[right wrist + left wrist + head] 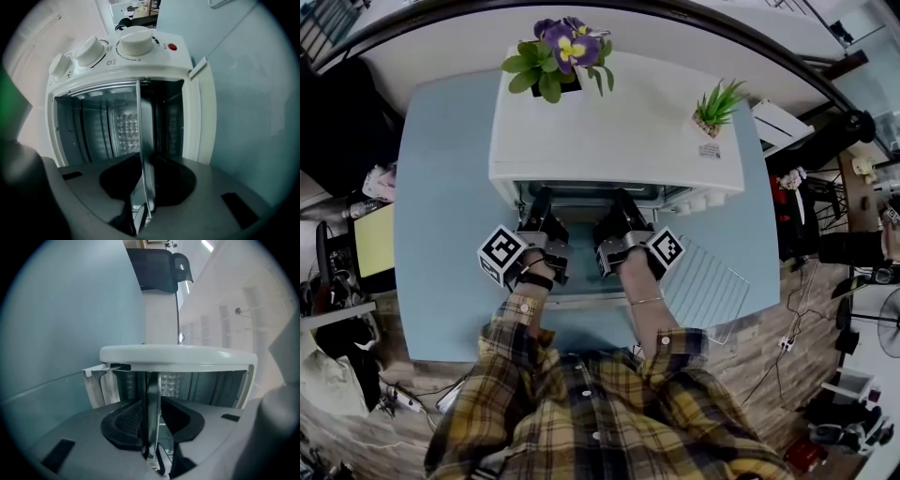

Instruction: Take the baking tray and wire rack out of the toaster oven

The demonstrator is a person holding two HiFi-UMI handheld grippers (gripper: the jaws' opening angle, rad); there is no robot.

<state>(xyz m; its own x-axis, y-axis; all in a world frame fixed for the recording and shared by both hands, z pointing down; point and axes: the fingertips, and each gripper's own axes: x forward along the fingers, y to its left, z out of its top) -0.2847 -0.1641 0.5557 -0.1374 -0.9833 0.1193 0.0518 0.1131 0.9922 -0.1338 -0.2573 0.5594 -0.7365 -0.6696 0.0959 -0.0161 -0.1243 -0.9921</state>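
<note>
Jaws of left gripper [151, 417] and right gripper [145, 172] clamp the thin, shiny metal baking tray [145, 121].

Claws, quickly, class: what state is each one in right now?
Left claw: closed on the baking tray edge.
Right claw: closed on the baking tray too.
</note>
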